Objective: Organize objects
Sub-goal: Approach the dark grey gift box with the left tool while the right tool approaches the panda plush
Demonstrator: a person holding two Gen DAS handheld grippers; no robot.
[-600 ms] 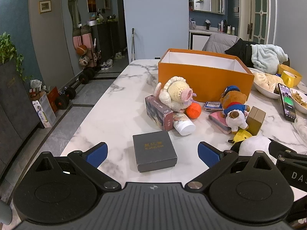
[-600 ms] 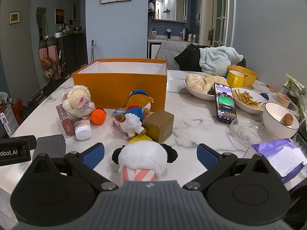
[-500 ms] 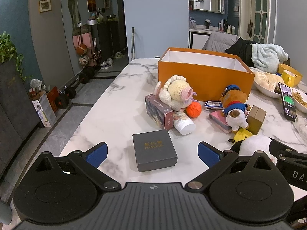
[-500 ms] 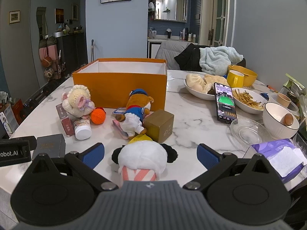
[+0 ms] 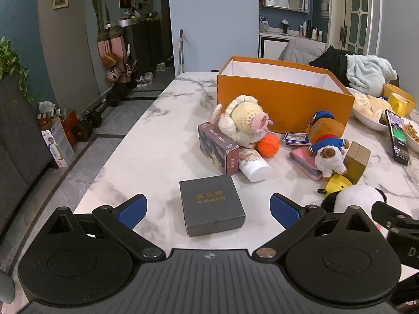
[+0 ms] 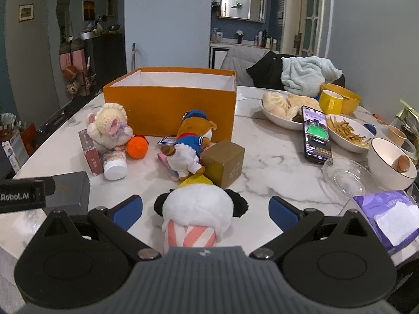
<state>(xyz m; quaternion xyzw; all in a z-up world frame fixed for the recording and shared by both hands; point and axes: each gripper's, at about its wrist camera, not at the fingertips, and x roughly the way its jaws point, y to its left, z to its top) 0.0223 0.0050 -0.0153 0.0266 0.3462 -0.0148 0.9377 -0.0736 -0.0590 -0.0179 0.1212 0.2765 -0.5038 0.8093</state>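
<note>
While both fingers gape: left gripper [image 5: 208,210] | matte square box [image 5: 211,204]; right gripper [image 6: 205,210] | fluffy panda [image 6: 200,210]

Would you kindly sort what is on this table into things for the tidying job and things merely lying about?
For the job: orange box, grey gift box, panda plush, bear plush, sheep plush, orange ball.

Lying about: phone, bun bowl, yellow mug, glass dish.

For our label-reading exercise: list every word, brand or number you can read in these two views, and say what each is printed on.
"XUJIANG NAN", gold, with unreadable characters above: lid of the dark grey box.
"Robot.AI", start cut off: the left gripper's body.
"D", rest cut off: the right gripper's body.
Too small or blurred: patterned carton, blue-and-white card, phone screen.
</note>
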